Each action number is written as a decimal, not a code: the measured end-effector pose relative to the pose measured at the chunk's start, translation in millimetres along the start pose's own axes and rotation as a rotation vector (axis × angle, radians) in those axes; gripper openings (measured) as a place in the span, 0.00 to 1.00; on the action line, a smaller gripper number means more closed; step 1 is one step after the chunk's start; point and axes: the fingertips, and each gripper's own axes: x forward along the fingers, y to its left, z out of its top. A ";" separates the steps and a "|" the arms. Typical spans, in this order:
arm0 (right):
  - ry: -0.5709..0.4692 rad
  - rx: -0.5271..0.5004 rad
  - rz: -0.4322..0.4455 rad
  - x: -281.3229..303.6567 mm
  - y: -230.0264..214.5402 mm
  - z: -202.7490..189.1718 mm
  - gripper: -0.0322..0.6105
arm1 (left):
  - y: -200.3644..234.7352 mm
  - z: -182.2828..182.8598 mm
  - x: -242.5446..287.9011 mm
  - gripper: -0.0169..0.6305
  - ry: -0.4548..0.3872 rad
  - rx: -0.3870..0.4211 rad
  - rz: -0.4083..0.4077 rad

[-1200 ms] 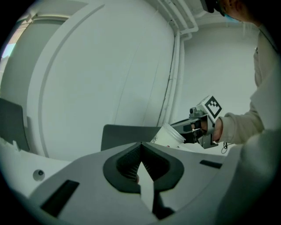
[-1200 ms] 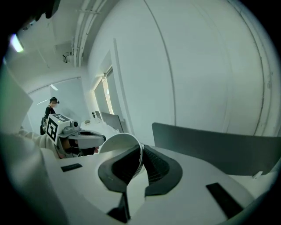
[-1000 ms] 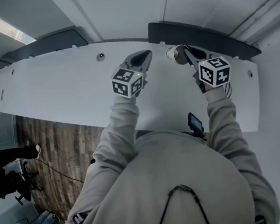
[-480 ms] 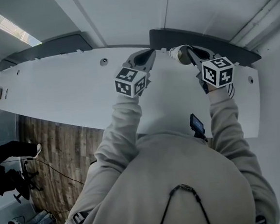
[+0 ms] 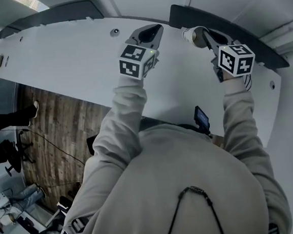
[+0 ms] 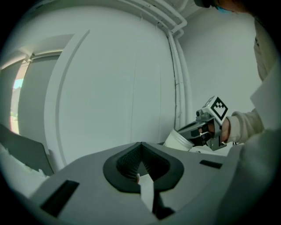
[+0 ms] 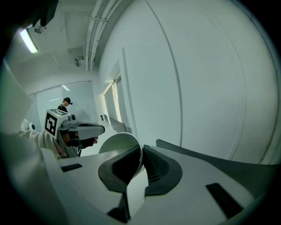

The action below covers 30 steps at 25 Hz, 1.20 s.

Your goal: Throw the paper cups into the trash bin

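Observation:
My right gripper (image 5: 200,34) is shut on the wall of a white paper cup (image 5: 191,35), held on its side above the far edge of the long white table (image 5: 70,64). In the right gripper view one pad sits inside the cup (image 7: 118,145) and one outside, with the right gripper (image 7: 140,158) pinching the rim. To its left, my left gripper (image 5: 151,31) hovers over the table, shut and with nothing between its pads. The left gripper view shows that left gripper (image 6: 140,165) with its jaws together, and the cup (image 6: 179,139) off to the right.
Two dark panels (image 5: 241,37) (image 5: 51,16) run along the table's far edge against a white wall. Pipes (image 6: 175,66) climb the wall. Wooden floor (image 5: 51,132) lies left of the table, with gear and a person's legs (image 5: 9,121) there. A small black device (image 5: 203,119) hangs at the chest.
The head view has tilted, so the table and both grippers sit higher in the picture. The right gripper, still holding the cup, has shifted slightly; the left has turned a little.

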 end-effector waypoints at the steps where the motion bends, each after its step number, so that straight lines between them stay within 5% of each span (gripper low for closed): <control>1: 0.004 -0.004 0.026 6.6 9.9 0.4 0.12 | 4.5 1.2 -10.3 0.02 -0.003 -0.006 0.014; 7: 0.054 -0.082 0.239 41.7 123.8 68.5 0.12 | 61.1 46.5 -132.6 0.01 0.025 -0.050 0.264; 10: 0.073 -0.112 0.337 55.5 197.2 71.3 0.12 | 73.1 51.7 -204.5 0.01 0.000 -0.061 0.353; 17: 0.100 -0.252 0.635 79.8 439.5 87.1 0.12 | 114.1 40.5 -441.1 0.02 -0.085 -0.136 0.652; 26: 0.178 -0.417 0.948 87.7 743.1 34.8 0.12 | 132.6 -39.7 -737.4 0.02 -0.108 -0.242 1.009; 30: 0.181 -0.407 1.115 70.2 882.0 12.4 0.12 | 117.9 -83.7 -847.0 0.02 -0.040 -0.256 1.112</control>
